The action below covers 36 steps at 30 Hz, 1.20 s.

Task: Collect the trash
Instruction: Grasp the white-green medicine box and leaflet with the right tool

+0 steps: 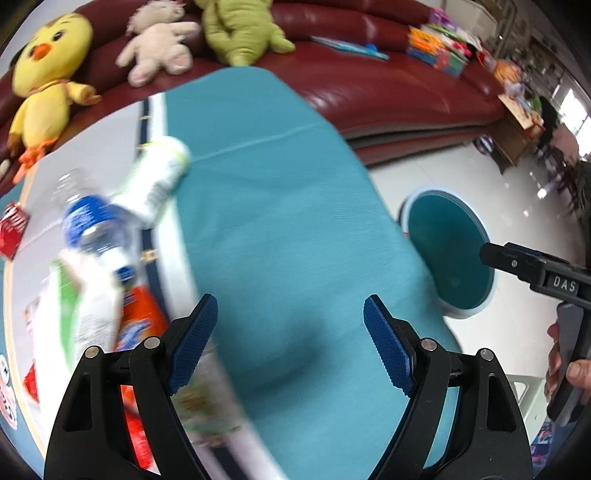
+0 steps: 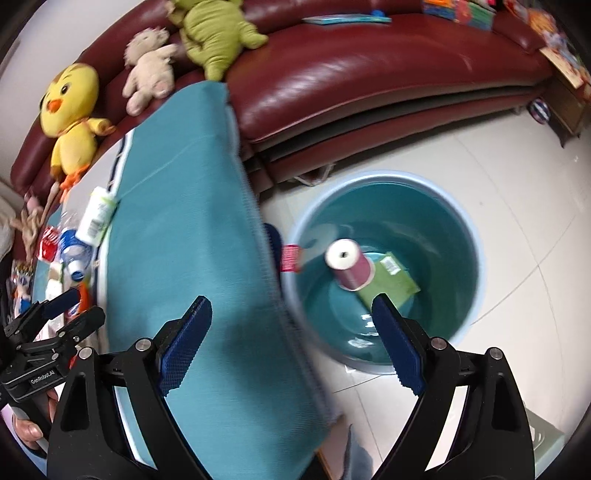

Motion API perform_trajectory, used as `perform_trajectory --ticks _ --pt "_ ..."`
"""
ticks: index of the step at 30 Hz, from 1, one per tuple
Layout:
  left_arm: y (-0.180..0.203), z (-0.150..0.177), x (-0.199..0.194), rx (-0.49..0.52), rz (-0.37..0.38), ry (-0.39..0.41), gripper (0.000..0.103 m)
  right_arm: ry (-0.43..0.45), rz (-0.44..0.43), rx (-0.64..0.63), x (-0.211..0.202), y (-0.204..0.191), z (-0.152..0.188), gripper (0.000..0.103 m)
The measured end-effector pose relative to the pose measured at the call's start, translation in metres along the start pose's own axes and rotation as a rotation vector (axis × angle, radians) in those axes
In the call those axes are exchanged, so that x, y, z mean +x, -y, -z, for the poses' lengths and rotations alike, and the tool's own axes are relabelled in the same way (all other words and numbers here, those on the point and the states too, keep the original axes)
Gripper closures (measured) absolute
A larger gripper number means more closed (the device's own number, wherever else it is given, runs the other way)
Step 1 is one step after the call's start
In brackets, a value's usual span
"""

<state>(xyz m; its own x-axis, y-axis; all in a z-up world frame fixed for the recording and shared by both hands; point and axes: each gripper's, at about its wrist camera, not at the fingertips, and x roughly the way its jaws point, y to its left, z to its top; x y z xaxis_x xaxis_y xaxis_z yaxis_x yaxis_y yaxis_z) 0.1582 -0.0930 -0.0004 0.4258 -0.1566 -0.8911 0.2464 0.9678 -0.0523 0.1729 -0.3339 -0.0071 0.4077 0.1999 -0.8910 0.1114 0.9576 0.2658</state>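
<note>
Trash lies on the left of a table under a teal cloth [image 1: 280, 206]: a clear bottle with a blue label [image 1: 92, 225], a white bottle [image 1: 159, 177], a white and green pouch [image 1: 88, 314], an orange wrapper [image 1: 140, 325]. A teal bin [image 2: 388, 273] stands on the floor to the right, holding a maroon cup [image 2: 349, 264] and a green packet [image 2: 391, 282]. My left gripper [image 1: 290, 343] is open and empty above the cloth, beside the trash. My right gripper [image 2: 291, 343] is open and empty over the table edge and the bin. The bin also shows in the left wrist view [image 1: 450, 251].
A dark red sofa [image 2: 351, 74] runs behind the table with a yellow chick toy [image 1: 44, 74], a white plush [image 1: 159, 40] and a green plush [image 1: 236, 29]. Books and toys lie at its right end. White tiled floor [image 2: 517, 206] surrounds the bin.
</note>
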Motion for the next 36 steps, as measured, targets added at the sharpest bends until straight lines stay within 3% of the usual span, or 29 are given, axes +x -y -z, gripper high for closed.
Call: perform_trajectory --ticks 13,17,21,23,26,36 --pt "-0.118 0.068 -0.047 -0.131 -0.133 0.027 0.021 -0.094 -0.083 -0.24 0.021 -0.154 0.013 0.019" --pt "-0.159 0.085 -0.063 -0.219 -0.118 0.042 0.021 -0.126 -0.12 -0.289 0.028 -0.196 0.021 0.019" --pt "-0.185 0.099 -0.078 -0.243 -0.117 0.075 0.02 -0.155 -0.155 -0.312 0.033 -0.231 0.028 0.019" --pt "-0.197 0.102 -0.076 -0.247 -0.149 0.076 0.01 -0.175 -0.167 -0.324 0.038 -0.246 0.033 0.019" --pt "-0.218 0.106 -0.07 -0.277 -0.193 0.068 0.01 -0.211 -0.178 -0.34 0.047 -0.265 0.04 0.019" --pt "-0.268 0.144 -0.052 -0.389 -0.185 0.037 0.01 -0.264 -0.226 -0.318 0.07 -0.309 0.043 0.019"
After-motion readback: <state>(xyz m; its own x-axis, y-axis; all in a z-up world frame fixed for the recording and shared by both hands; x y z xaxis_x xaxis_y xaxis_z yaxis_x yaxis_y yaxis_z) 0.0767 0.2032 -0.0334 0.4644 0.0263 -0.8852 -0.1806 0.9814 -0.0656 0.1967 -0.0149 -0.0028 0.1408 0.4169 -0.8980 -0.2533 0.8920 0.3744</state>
